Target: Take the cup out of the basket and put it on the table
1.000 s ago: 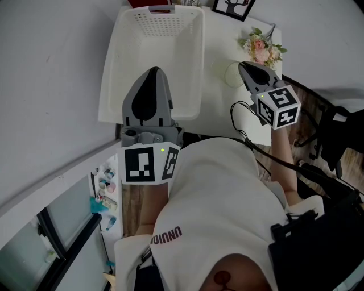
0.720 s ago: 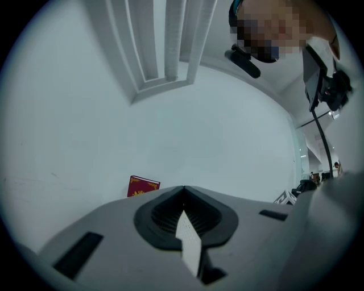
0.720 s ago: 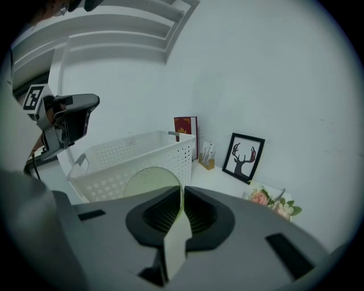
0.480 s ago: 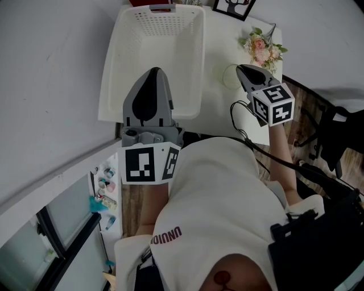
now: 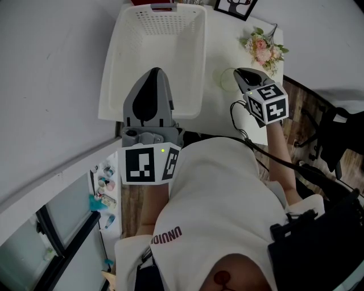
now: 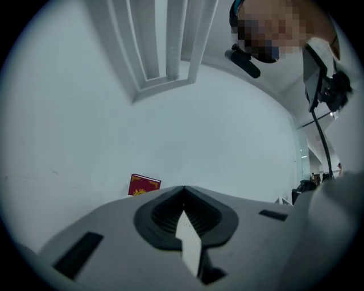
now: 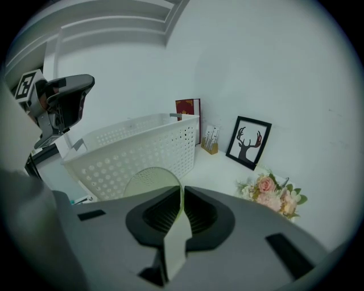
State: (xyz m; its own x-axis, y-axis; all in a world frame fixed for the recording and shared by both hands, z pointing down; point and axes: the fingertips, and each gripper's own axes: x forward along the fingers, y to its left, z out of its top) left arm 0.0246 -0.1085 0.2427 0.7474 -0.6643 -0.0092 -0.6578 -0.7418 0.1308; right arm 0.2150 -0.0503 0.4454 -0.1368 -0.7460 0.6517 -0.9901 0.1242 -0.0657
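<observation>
a white table (image 5: 219,116) stands against a pale wall (image 7: 284,68), and a white perforated basket (image 5: 152,54) fills most of its left part, its long side running away from the person

the left tongs (image 5: 153,70) hang over the near end of the basket, pointing level along it, with the jaws pressed together and nothing between them

the right tongs (image 5: 238,71) tilt downward over the bare table to the right of the basket, their jaws clamped on the thin wall of a pale green translucent cup (image 5: 226,78). the cup is outside the basket, near its right wall and over the table top; whether its base touches the table i cannot tell

behind the cup, near the table's right edge, lies a bunch of pink flowers (image 5: 263,48). a framed deer picture (image 5: 233,7) leans on the wall at the far end, and a red book (image 7: 188,115) stands behind the basket
</observation>
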